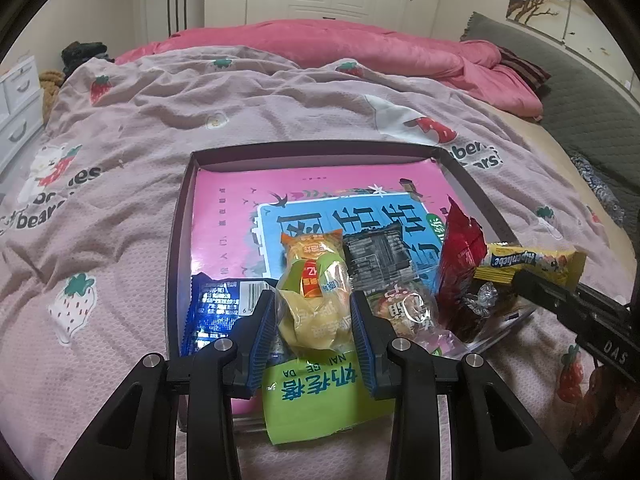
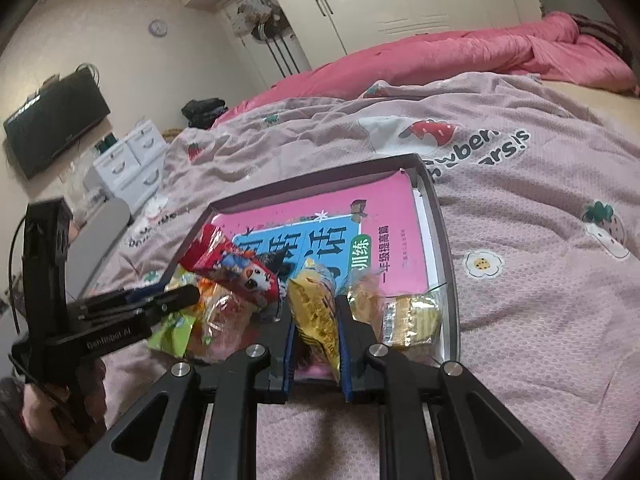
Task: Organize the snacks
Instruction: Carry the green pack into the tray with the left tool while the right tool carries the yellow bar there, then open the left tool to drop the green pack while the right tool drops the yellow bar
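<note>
A dark-rimmed tray [image 1: 320,147] [image 2: 442,240] lies on the bed with a pink book [image 1: 224,216] [image 2: 384,208] flat inside it. Several snack packets are heaped at its near end. My left gripper [image 1: 314,320] is shut on a yellow-green packet with an orange top [image 1: 316,276], held upright over the heap. My right gripper [image 2: 316,336] is shut on a yellow candy bar [image 2: 314,312] [image 1: 532,260], and it reaches in from the right edge of the left wrist view [image 1: 524,280]. The left gripper [image 2: 186,296] shows at the left of the right wrist view.
In the heap lie a blue packet [image 1: 216,308], a red packet [image 1: 460,256] [image 2: 232,268], a green packet [image 1: 316,396], a clear-wrapped pastry [image 1: 404,308] and gold-wrapped biscuits [image 2: 408,320]. A strawberry-print blanket [image 1: 160,128] surrounds the tray. A pink quilt [image 1: 360,44] lies beyond.
</note>
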A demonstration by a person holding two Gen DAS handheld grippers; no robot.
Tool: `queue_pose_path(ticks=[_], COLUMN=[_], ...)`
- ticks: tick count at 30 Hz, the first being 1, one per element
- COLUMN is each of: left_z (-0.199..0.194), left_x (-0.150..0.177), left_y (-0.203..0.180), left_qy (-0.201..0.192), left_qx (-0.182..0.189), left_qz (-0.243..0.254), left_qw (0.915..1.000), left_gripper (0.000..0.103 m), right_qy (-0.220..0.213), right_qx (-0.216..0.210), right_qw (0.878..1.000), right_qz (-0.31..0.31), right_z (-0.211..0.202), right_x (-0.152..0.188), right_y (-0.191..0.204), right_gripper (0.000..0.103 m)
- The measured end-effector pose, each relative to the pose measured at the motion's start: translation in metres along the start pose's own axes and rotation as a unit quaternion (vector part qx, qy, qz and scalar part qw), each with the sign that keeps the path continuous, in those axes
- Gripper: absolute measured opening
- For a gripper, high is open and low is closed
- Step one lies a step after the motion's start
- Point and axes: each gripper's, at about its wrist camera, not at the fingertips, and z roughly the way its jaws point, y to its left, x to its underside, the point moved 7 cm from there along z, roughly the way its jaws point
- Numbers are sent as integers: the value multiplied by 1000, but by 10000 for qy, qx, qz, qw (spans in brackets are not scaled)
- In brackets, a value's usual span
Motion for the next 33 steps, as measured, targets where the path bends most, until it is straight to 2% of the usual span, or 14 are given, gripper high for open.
queue_pose_path(ticks=[12, 24, 33], left_z=[0, 5, 9], left_x=[0, 1, -1], left_y=[1, 0, 1], left_qy=[-8, -11, -49], left_qx=[0, 45, -43], left_qz=[-1, 10, 79], left_qw=[10000, 10000, 9999], left_gripper=[39, 41, 41], right_qy=[65, 70, 78], right_qx=[199, 177, 417], right_qw=[9981, 9979, 9950], right_qz=[-586, -621, -907], right_z=[14, 16, 18], right_x=[4, 3, 4], right_y=[16, 17, 20], right_gripper=[18, 18, 18])
